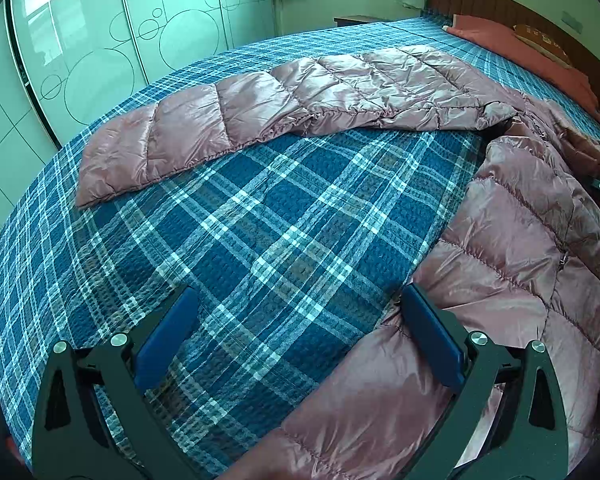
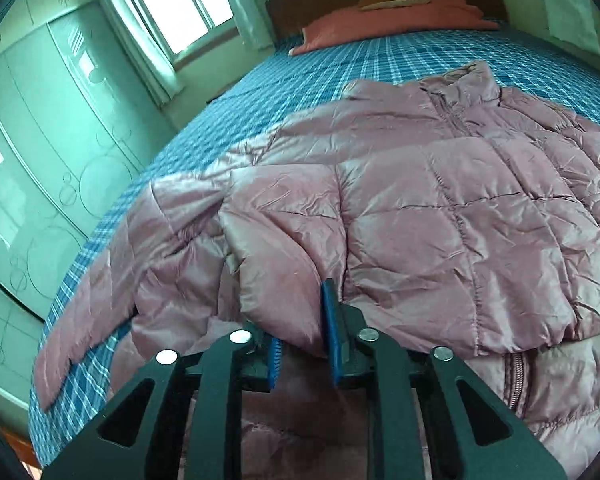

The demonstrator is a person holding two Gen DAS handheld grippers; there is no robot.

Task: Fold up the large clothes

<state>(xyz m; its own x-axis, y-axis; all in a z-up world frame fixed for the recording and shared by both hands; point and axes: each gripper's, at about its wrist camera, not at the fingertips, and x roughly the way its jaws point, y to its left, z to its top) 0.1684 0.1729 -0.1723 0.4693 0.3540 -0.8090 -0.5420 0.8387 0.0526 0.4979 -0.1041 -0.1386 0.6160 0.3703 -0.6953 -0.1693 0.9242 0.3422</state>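
Jacket (image 2: 440, 208) on bed (image 1: 260, 216). Right gripper (image 2: 304, 320) narrow, sleeve fold between the jaws. Left gripper (image 1: 296, 320) wide, empty, hem beside its right jaw. Lay fold flat before release.

bare bedspread (image 1: 260, 220) ahead, jacket (image 1: 520, 240) (right) blocking

No readable text, label, brand or number anywhere in view.

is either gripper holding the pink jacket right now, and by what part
The right gripper has a folded-over flap of the puffer jacket between its fingers; whether they grip it cannot be told. The left gripper is open, holding nothing.
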